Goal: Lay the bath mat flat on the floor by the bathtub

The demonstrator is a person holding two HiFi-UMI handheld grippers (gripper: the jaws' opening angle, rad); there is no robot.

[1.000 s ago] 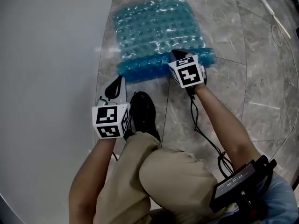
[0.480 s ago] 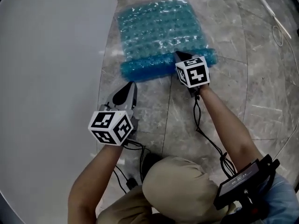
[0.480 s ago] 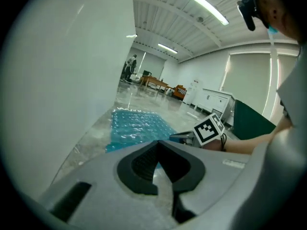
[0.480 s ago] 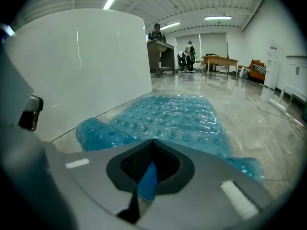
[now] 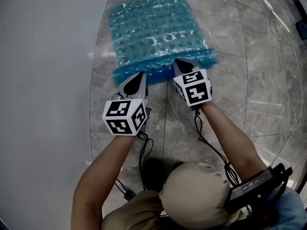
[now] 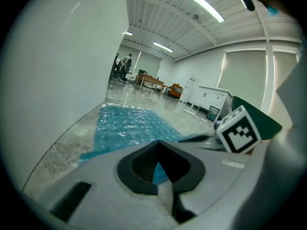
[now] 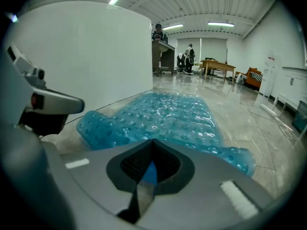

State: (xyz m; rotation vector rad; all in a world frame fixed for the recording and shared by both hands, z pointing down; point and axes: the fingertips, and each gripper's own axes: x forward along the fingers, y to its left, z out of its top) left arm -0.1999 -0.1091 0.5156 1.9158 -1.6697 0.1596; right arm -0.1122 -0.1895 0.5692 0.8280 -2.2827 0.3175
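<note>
Two grippers work at the near edge of the bath mat.

1. Bath mat: blue, translucent and studded. It lies on the grey marble floor, with its long left side just beside the white bathtub wall. The main area lies flat. The near edge is curled over into a roll that runs the full width.

2. Left gripper: jaws closed together, with nothing visibly held between them. The tip sits at the left part of the roll. Contact with the mat cannot be confirmed.

3. Right gripper: jaws closed together. The tip rests at the roll, right of centre. Whether mat material is nipped between the jaws cannot be determined. The right gripper view shows the roll directly ahead of the jaws.

4. Surroundings:
- The bathtub wall bounds the whole left side of the work area.
- The person's bent knee is low in the head view, behind both grippers.
- Black cables trail from the grippers back over the floor toward the person.
- A black device sits at the person's right side.
- A white cord lies on the floor, well apart from the mat on its right.
- White cabinets and tables stand far across the room.
</note>
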